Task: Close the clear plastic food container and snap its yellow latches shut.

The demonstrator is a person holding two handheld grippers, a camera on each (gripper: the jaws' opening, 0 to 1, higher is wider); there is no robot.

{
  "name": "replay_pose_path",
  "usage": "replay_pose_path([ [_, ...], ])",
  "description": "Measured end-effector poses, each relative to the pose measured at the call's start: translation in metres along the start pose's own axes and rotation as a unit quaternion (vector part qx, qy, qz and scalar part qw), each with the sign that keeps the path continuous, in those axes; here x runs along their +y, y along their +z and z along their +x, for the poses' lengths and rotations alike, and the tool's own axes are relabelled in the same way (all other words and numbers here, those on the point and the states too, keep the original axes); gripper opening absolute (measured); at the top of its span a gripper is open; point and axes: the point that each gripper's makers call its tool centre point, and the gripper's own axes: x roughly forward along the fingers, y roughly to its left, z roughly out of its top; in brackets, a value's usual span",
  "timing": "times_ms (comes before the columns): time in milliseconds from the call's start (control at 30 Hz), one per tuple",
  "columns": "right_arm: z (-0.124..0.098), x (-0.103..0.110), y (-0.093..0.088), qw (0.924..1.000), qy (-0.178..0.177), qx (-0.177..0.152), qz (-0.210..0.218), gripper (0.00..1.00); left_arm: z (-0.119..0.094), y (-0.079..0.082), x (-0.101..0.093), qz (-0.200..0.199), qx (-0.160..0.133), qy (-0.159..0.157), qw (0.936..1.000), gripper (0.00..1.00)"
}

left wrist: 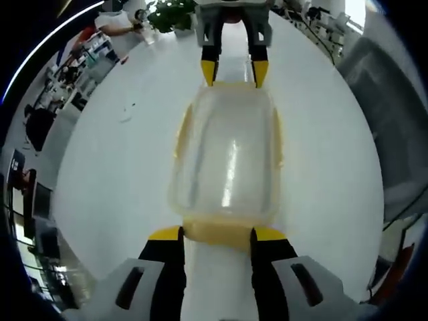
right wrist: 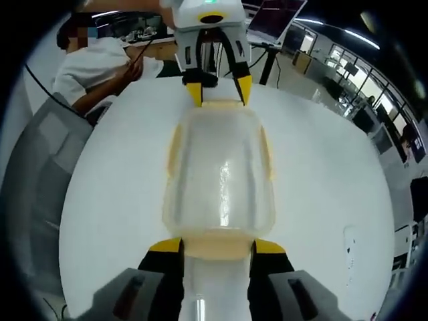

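The left gripper (left wrist: 217, 234) stands with jaws apart astride the near yellow latch (left wrist: 217, 232) of the clear plastic food container (left wrist: 226, 160), which lies lid-down-shut on the white table (left wrist: 120, 174). At the far end the right gripper (left wrist: 234, 70) likewise straddles the opposite latch (right wrist: 217, 247), jaws spread. Beyond, a person in white (right wrist: 93, 67) sits at the table's edge.

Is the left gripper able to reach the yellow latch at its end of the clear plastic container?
Probably yes: the left gripper already straddles that yellow latch of the clear plastic container, nothing between.
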Motion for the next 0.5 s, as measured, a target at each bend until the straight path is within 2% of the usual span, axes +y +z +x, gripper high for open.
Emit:
replay_pose_path([
  [267,-0.015,0.0,0.0,0.9999,-0.008,-0.01,-0.002,0.35,-0.009,0.012,0.002,0.006,-0.002,0.008,0.9999,0.36],
  [500,-0.026,0.002,-0.008,0.9999,-0.01,-0.008,-0.002,0.35,-0.011,0.025,0.0,0.012,-0.003,0.013,0.9998,0.37],
])
